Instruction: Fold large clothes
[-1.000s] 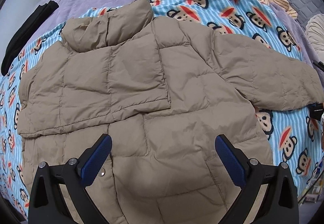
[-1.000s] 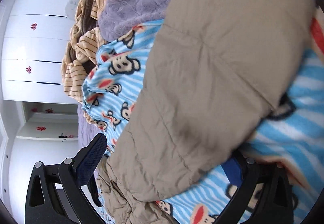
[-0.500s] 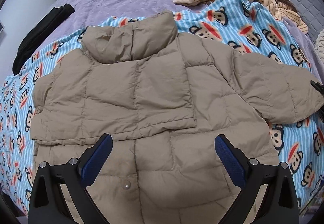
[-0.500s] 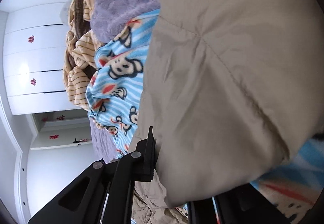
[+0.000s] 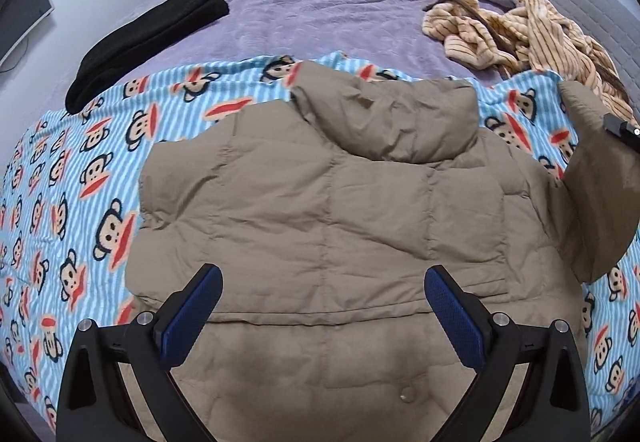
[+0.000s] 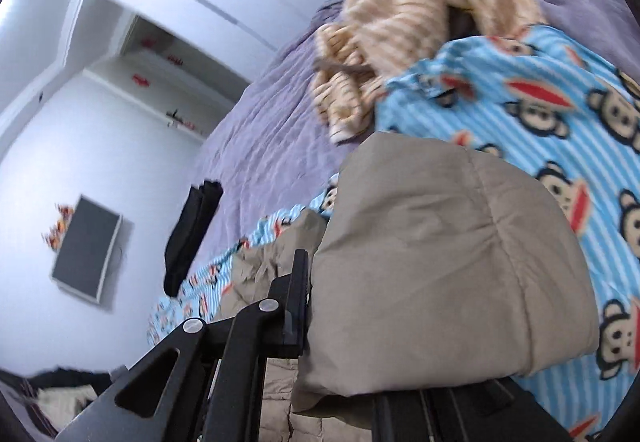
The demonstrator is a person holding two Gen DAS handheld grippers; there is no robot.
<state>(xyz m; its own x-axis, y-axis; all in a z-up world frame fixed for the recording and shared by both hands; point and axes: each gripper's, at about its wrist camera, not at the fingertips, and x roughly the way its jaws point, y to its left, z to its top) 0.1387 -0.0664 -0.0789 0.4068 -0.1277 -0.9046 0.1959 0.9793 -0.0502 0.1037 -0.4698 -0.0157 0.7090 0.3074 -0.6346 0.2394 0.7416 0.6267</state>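
Left gripper [image 5: 322, 306]: blue-padded jaws spread wide and empty, hovering over the lower back panel, free to pin or smooth the fold.

Right gripper [image 6: 340, 338]: jaws clamped narrow on the cuff end of the jacket's right sleeve [image 6: 436, 274], raised off the bedding, presumably to carry it across the back.

Beige quilted puffer jacket [image 5: 340, 210]: lies back-up on the blue striped monkey-print fleece blanket [image 5: 80, 170], hood at 12 o'clock. One sleeve already folded across the back; the lifted sleeve hangs at 3 o'clock.

Purple bedspread [image 5: 320, 10]: beyond the blanket, 12 o'clock.

Black folded garment [image 5: 148, 42]: 10 o'clock, well apart.

Tan striped plush heap [image 5: 524, 30]: 1 o'clock, near the raised sleeve but apparently clear of its likely path.
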